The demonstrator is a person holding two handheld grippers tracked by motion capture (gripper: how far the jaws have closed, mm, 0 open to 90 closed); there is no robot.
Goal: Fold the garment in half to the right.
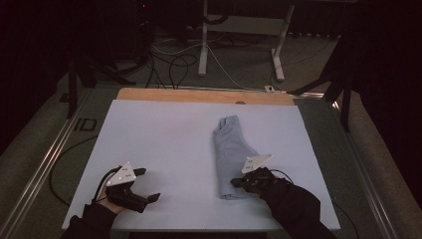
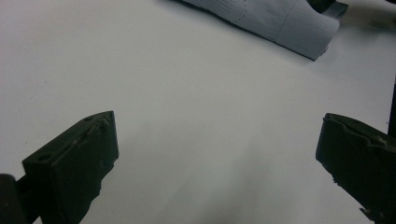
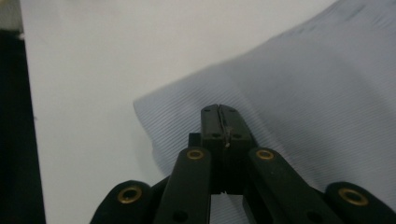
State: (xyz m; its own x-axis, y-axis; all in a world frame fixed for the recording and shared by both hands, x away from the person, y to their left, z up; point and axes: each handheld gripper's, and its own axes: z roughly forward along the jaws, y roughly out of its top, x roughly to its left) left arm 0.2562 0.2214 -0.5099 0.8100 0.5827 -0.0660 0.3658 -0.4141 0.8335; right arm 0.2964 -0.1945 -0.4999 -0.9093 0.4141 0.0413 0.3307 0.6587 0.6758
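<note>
A light blue ribbed cloth [image 1: 231, 144] lies folded lengthwise on the white board [image 1: 159, 134], right of centre. At its near end my right gripper [image 1: 235, 183] is shut, and the cloth's near edge looks pinched there. In the right gripper view the jaws [image 3: 219, 109] are pressed together over the ribbed cloth [image 3: 317, 93], whose corner shows to their left. My left gripper [image 1: 148, 184] rests at the board's near left, open with nothing in it. The left gripper view has the jaws [image 2: 218, 119] wide apart over bare board, with the cloth [image 2: 280, 18] far off at the top.
A strip of bare wood [image 1: 199, 95] edges the far side of the board. Beyond the table stand a white metal frame [image 1: 204, 45] and loose cables [image 1: 174, 64] on the floor. Dark stands flank the table at both sides.
</note>
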